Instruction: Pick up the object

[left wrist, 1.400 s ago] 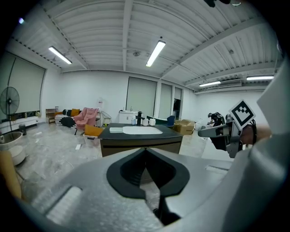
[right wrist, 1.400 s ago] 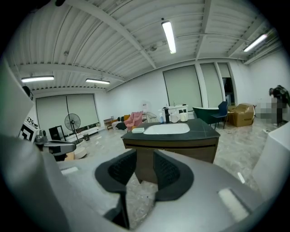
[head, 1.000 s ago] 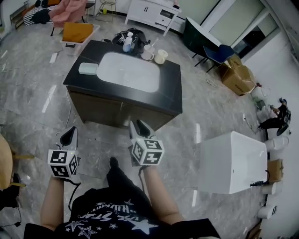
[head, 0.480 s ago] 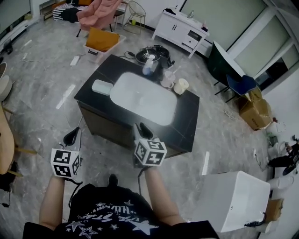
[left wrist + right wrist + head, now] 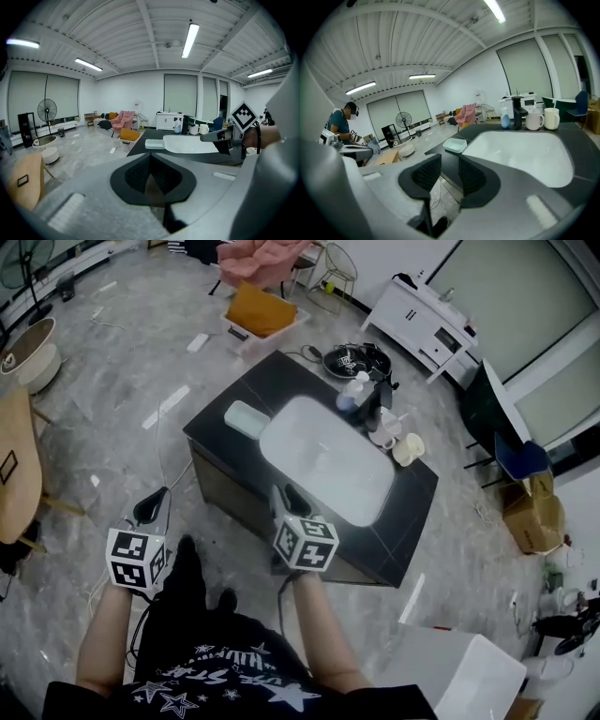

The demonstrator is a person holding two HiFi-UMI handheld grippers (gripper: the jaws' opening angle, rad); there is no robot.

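A pale green soap dish (image 5: pixel 246 418) lies on the left end of a black counter (image 5: pixel 412 521), beside a white sink basin (image 5: pixel 328 460). The dish (image 5: pixel 455 145) shows ahead in the right gripper view and farther off, as a small dish (image 5: pixel 154 144), in the left gripper view. My right gripper (image 5: pixel 289 495) hovers at the counter's near edge; its jaws (image 5: pixel 446 161) stand a little apart, with nothing between them. My left gripper (image 5: pixel 153 505) hangs over the floor left of the counter, jaws (image 5: pixel 150 157) closed on nothing.
A blue bottle (image 5: pixel 352 395) and two mugs (image 5: pixel 409 448) stand at the counter's far side. A wooden table (image 5: pixel 14 465) is at the left and a white tub (image 5: pixel 469 681) at the lower right. An orange box (image 5: pixel 258 310) and a white cabinet (image 5: pixel 427 320) stand beyond. A person (image 5: pixel 342 124) stands far left.
The counter has swung right and nearer in the head view, so its near edge now lies under my right gripper. Both grippers keep the same pose.
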